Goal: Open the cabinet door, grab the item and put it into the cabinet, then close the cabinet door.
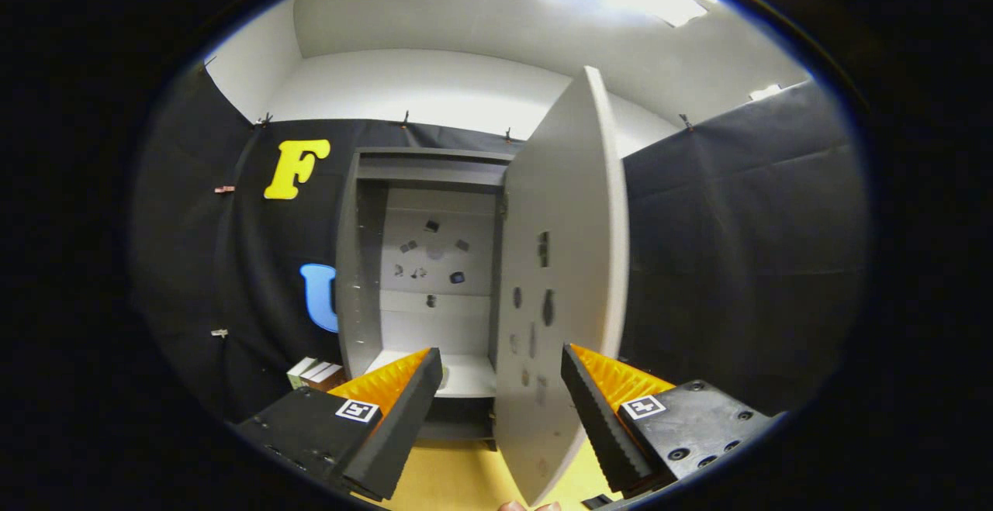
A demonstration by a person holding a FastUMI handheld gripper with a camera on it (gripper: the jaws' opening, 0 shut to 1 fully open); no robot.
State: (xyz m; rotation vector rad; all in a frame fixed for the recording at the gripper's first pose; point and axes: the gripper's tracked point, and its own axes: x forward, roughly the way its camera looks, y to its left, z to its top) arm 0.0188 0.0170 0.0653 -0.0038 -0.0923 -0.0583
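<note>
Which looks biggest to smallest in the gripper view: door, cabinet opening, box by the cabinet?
1. Door: largest, though it swings toward the camera, so nearness inflates it.
2. Cabinet opening: smaller, set farther back.
3. Box: smallest by far, partly hidden behind a tool finger.
The tool is open, holding nothing.

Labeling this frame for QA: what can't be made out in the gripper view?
- Small box left of the cabinet: partly behind the left finger, contents unreadable.
- Dark bits on the cabinet's back panel: too small to identify.
- Door bottom corner: falls between the open gripper fingers; contact unclear.
</note>
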